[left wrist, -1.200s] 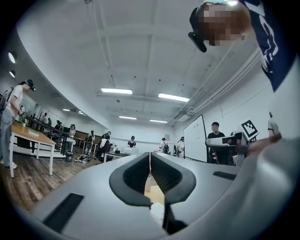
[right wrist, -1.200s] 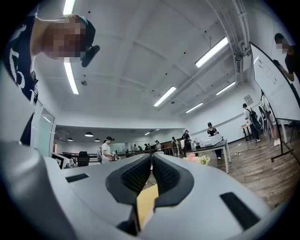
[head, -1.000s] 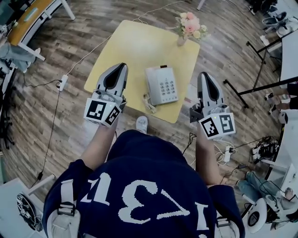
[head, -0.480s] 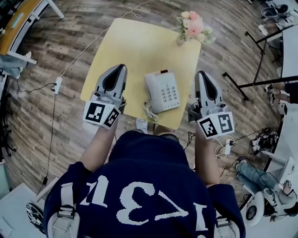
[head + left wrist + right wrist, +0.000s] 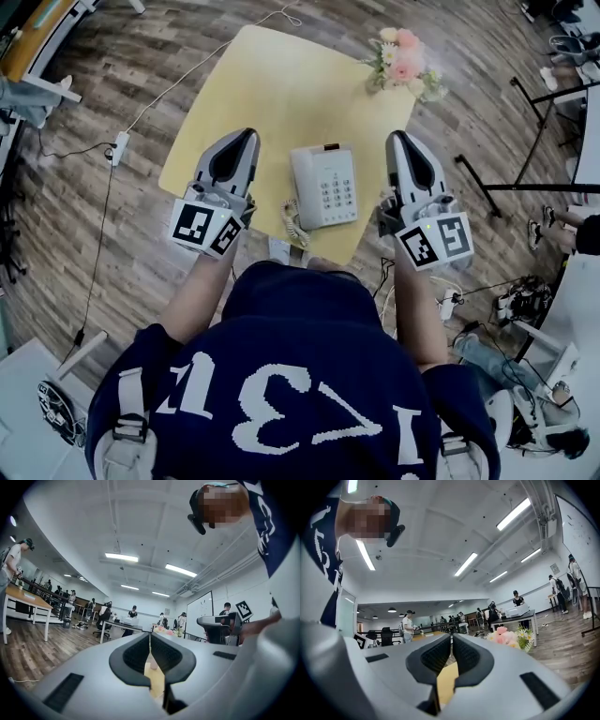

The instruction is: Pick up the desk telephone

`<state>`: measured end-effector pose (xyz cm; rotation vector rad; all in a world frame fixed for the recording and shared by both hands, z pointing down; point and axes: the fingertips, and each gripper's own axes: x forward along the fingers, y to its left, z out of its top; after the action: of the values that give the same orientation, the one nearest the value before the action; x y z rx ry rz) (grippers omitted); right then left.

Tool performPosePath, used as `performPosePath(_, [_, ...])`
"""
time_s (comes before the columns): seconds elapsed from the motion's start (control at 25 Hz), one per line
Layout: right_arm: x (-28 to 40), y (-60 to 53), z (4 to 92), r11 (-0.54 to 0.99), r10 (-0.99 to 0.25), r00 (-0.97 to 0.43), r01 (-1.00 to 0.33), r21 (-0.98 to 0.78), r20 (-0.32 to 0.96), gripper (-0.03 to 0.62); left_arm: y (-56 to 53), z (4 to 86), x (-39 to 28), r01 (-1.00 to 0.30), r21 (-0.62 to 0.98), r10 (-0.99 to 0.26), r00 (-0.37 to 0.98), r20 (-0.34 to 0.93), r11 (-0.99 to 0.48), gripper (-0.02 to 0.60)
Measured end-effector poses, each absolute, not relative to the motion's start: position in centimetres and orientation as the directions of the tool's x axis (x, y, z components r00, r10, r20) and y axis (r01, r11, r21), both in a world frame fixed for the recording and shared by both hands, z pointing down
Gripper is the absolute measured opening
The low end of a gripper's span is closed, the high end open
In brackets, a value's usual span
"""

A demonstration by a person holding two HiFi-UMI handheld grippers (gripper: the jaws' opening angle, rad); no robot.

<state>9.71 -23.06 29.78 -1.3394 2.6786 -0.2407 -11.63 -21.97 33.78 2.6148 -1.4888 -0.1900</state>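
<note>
Person: dark blue shirt, stands at the near edge of the table.
Left gripper: jaws together, nothing between them; over the table, left of the telephone, not touching it.
Right gripper: jaws together, empty; right of the telephone.
Telephone: white, flat on the near part of the yellow table, between both grippers.
Flowers: pink, at the far right corner.

1. Your head camera looks steeply down from above your shoulders onto the yellow surface ahead of the fingers.
2. The left gripper camera rides close behind its fingers, facing level along them.
3. The right gripper camera sits likewise; all views share the surface and the flowers beyond the fingers.
</note>
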Motion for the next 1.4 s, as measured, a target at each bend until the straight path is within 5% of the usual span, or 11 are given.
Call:
performPosePath(0.28, [9.6,-24.6,34.1,0.63,-0.75,-0.661,-0.726,-0.276,0.027,0.034,-21.6,37.0,-9.7,-0.846,0.228,-0.868,0.496,0.009,-0.481,0.02])
performPosePath(0.56, [10.7,-24.6,45.5,0.61,-0.665,-0.694,-0.718,-0.336,0.275,0.037,-21.8,41.0,-9.6,-0.856,0.322,-0.894,0.444,0.058,-0.404,0.021])
performPosePath(0.68, [11.3,-24.6,50.9,0.568,-0.613,-0.705,-0.707,-0.421,0.357,0.117,-22.2,43.3,-9.1,-0.861,0.332,-0.892,0.44,0.103,-0.386,0.022])
performPosePath(0.92, [11.4,-23.3,58.4,0.481,-0.475,-0.756,-0.651,-0.587,0.45,0.203,-21.8,47.8,-7.0,-0.849,0.364,-0.852,0.476,0.217,-0.382,0.2])
performPosePath(1.08, [11.3,-22.9,60.6,0.426,-0.415,-0.789,-0.608,-0.67,0.453,0.227,-21.2,51.2,-5.4,-0.764,0.533,-0.795,0.554,0.25,-0.365,0.292])
performPosePath(1.4, [10.4,-22.8,61.1,0.402,-0.332,-0.838,-0.541,-0.739,0.433,0.255,-19.5,57.2,-3.2,-0.575,0.793,-0.642,0.688,0.338,-0.198,0.328])
